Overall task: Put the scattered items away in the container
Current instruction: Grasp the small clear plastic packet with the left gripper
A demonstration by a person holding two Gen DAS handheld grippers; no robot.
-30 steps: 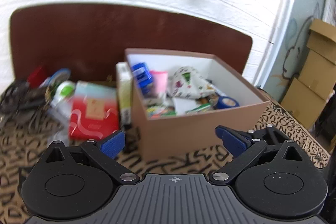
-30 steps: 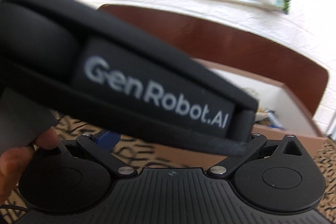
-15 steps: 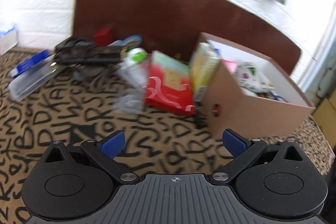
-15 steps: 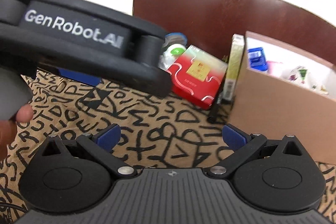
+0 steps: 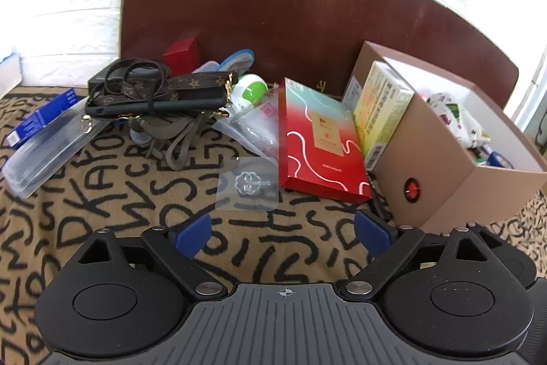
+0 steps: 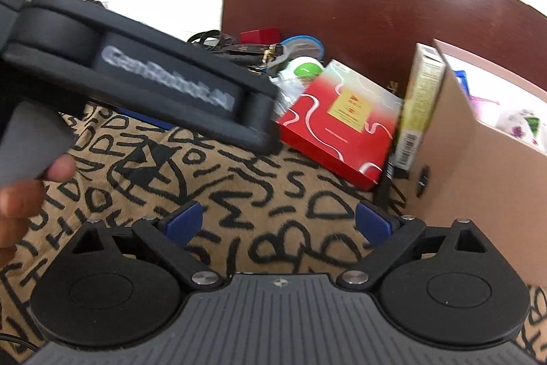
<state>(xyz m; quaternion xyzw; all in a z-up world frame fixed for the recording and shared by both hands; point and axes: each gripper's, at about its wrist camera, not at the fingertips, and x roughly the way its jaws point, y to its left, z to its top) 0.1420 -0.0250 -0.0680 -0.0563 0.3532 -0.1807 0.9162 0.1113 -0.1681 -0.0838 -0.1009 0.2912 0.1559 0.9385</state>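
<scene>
My left tongs and right tongs are closing, empty; only the left view is showing the clear pouch.

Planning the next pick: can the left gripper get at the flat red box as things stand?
Probably yes. The left gripper is closing but holds nothing, and only bare patterned cloth separates it from the red box.

A tan cloth bears black scrawled letters. The flat box is red with white wavy lines and a teal top; the container is plain brown cardboard, white inside. The strap is brown with tan monogram stars.
</scene>
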